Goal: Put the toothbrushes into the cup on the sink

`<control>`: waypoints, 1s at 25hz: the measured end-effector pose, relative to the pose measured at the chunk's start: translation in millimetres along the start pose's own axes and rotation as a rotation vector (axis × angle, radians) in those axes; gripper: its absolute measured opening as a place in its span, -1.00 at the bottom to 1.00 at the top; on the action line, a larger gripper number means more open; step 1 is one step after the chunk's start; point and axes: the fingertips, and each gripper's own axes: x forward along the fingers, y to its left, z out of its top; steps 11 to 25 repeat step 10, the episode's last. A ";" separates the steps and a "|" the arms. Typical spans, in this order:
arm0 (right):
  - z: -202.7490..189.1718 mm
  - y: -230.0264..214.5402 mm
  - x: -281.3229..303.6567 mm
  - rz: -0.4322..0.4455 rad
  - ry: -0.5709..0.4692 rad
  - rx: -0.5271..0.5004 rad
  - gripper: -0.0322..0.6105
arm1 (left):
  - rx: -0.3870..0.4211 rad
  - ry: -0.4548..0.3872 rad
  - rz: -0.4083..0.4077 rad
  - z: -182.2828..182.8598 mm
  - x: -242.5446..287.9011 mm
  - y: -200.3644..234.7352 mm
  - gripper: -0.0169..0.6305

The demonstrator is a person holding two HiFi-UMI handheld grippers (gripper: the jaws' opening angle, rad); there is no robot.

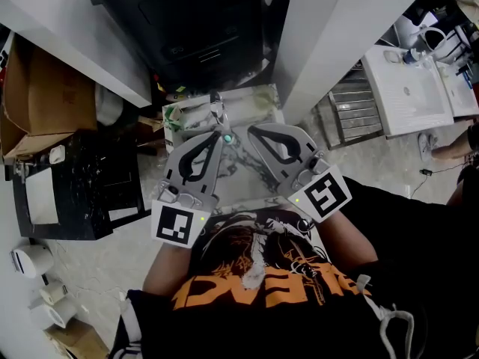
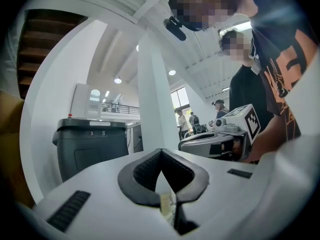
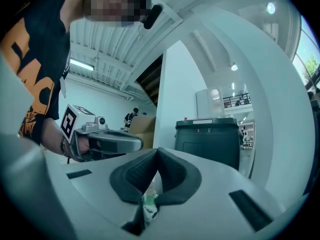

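Note:
I hold both grippers close in front of my chest, side by side, pointing away from me with their tips nearly meeting. My left gripper (image 1: 217,126) is shut with nothing between its dark pads (image 2: 150,176). My right gripper (image 1: 251,132) is shut and empty too, as its own view shows (image 3: 156,173). Each gripper shows from the side in the other's view, the right gripper (image 2: 220,141) and the left gripper (image 3: 102,143). A white sink (image 1: 408,88) stands off at the upper right, far from both grippers. Small objects at its far rim are too small to tell. No toothbrush shows.
A black bin (image 1: 202,21) stands straight ahead beside a white pillar (image 1: 337,36). A cardboard box (image 1: 45,96) and a black crate (image 1: 75,185) are at my left, with white rolls (image 1: 34,260) on the floor. Another person's foot (image 1: 449,148) is by the sink.

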 end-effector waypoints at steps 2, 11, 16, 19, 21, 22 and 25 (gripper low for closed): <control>-0.4 -0.4 -0.5 -0.002 -0.003 0.000 -0.86 | 0.001 -0.001 -0.005 -0.8 1.3 -1.9 -0.88; -1.7 -3.8 -1.3 -0.004 0.000 0.003 -0.86 | -0.005 0.010 -0.006 -2.2 5.6 -3.3 -0.88; -1.7 -3.8 -1.3 -0.004 0.000 0.003 -0.86 | -0.005 0.010 -0.006 -2.2 5.6 -3.3 -0.88; -1.7 -3.8 -1.3 -0.004 0.000 0.003 -0.86 | -0.005 0.010 -0.006 -2.2 5.6 -3.3 -0.88; -1.7 -3.8 -1.3 -0.004 0.000 0.003 -0.86 | -0.005 0.010 -0.006 -2.2 5.6 -3.3 -0.88; -1.7 -3.8 -1.3 -0.004 0.000 0.003 -0.86 | -0.005 0.010 -0.006 -2.2 5.6 -3.3 -0.88; -1.7 -3.8 -1.3 -0.004 0.000 0.003 -0.86 | -0.005 0.010 -0.006 -2.2 5.6 -3.3 -0.88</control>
